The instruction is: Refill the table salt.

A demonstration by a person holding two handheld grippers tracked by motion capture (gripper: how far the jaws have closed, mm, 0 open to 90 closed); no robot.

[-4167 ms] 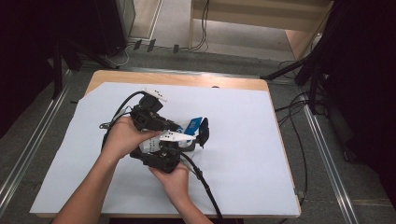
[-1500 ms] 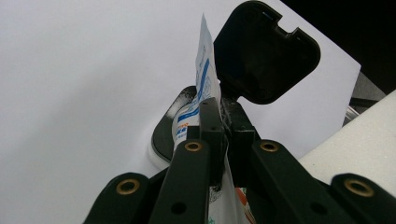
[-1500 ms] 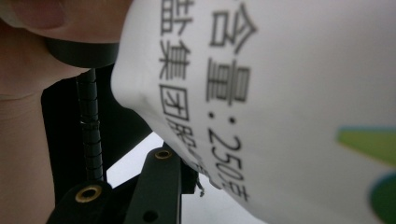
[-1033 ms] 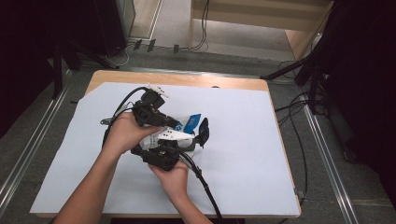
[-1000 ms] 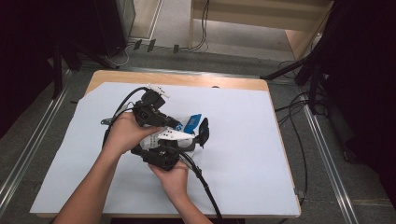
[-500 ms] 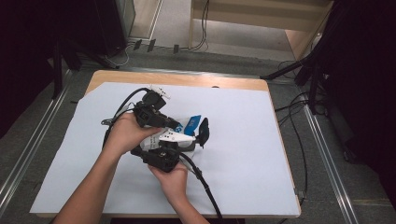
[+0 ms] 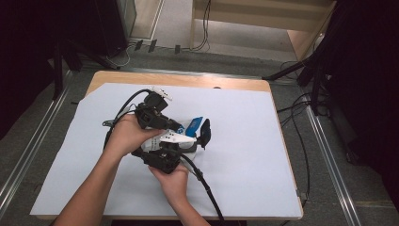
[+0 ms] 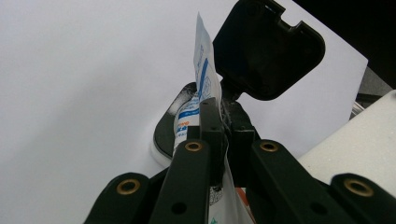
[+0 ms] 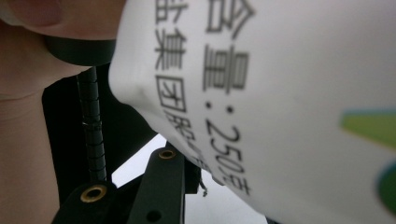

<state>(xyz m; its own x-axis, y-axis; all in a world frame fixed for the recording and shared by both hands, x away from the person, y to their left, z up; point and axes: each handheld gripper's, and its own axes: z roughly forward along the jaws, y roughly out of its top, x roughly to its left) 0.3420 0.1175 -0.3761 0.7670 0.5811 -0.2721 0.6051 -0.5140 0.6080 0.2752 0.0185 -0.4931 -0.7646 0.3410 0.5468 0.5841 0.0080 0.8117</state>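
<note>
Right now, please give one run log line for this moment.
left gripper: shut on white-blue pouch | right gripper: grips same pouch | place: white sheet | hands: close together

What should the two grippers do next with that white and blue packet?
Probably pull gently apart to tear it open. The left gripper is shut on the packet by its thin top edge, and the right gripper holds its body, both close together above the table.

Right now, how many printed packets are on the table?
1. The white-and-blue packet sits mid-table, between both hand-held grippers: the left hand-held gripper is pinched on its edge, the right hand-held gripper is against its printed face. Hands could hide another.
</note>
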